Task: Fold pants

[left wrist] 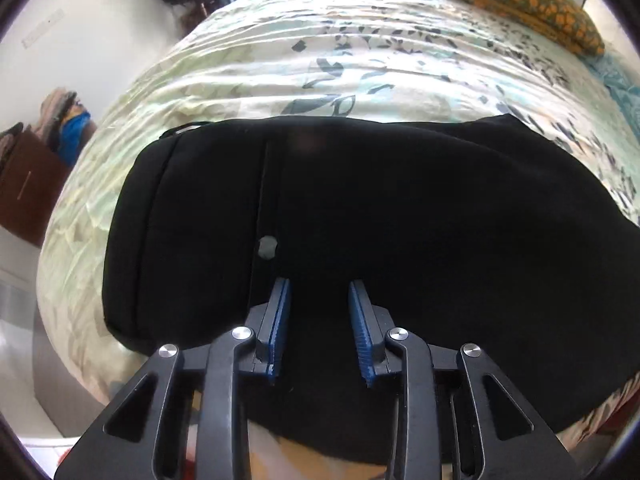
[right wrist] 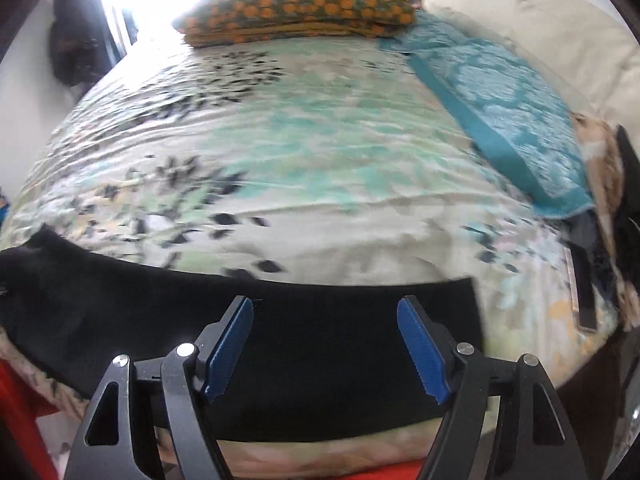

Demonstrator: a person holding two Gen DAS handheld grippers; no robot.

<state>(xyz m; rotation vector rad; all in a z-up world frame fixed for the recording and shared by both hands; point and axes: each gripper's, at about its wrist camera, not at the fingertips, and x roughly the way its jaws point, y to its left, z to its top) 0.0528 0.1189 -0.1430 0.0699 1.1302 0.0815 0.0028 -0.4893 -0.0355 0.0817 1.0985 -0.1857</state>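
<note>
pants [left wrist: 400, 208] flat on bedspread [left wrist: 280, 60] | pillow [right wrist: 296, 8], towel [right wrist: 508, 108] beyond

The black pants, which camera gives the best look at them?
The left wrist view. There the black pants fill the middle of the frame, showing the waistband, a seam and a small button above the left gripper. The right wrist view catches only a blurred leg end under the right gripper.

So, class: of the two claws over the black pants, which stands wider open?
The right claw: its blue pads are spread far apart above the pants, while the left claw shows only a narrow gap.
</note>
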